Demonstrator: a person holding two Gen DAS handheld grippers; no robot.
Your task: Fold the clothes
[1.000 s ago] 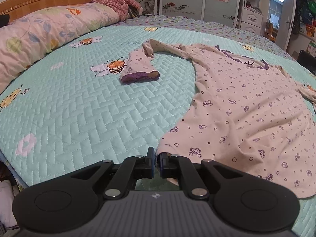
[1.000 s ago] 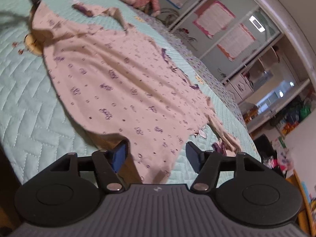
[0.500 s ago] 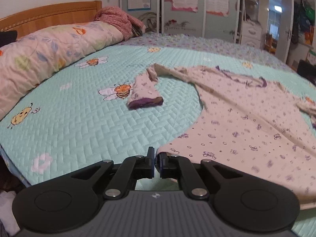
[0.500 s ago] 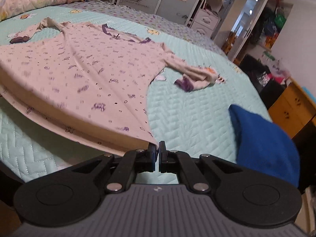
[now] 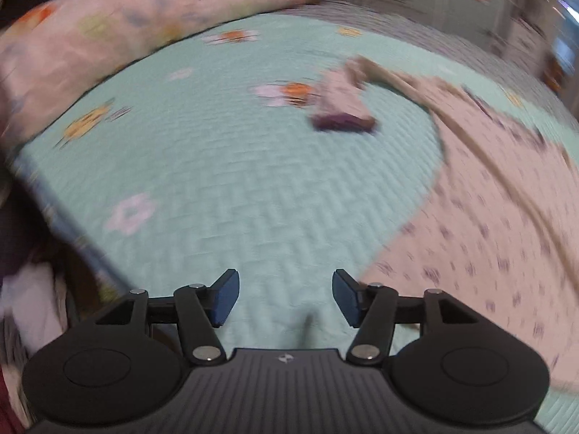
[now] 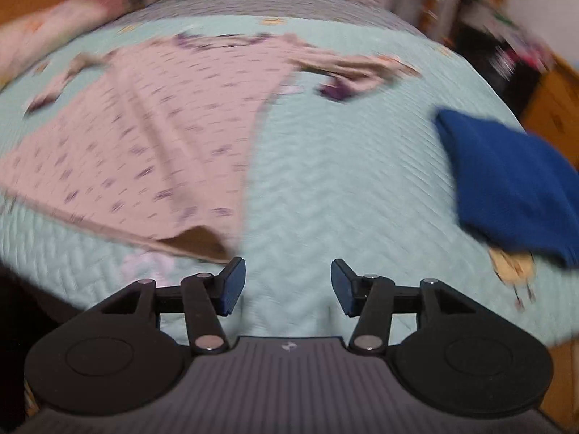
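A pink long-sleeved top with small purple prints (image 6: 152, 133) lies spread on the mint quilted bed, neckline at the far side. It also shows in the left wrist view (image 5: 488, 217), its left sleeve ending in a purple cuff (image 5: 343, 121). The right sleeve with purple cuff (image 6: 340, 90) lies bunched at the far right. My left gripper (image 5: 286, 298) is open and empty over the quilt, left of the hem. My right gripper (image 6: 287, 287) is open and empty, just right of the hem's turned-up corner (image 6: 199, 242). Both views are motion-blurred.
A folded blue garment (image 6: 506, 184) lies on the bed at the right. A floral duvet roll (image 5: 119, 36) runs along the far left. The bed's near-left edge (image 5: 68, 228) drops off to dark floor. A wooden cabinet (image 6: 553, 108) stands beyond the right side.
Both grippers have opened and let go of the top's hem, which now rests on the quilt. Both cameras have swung, blurring the views.
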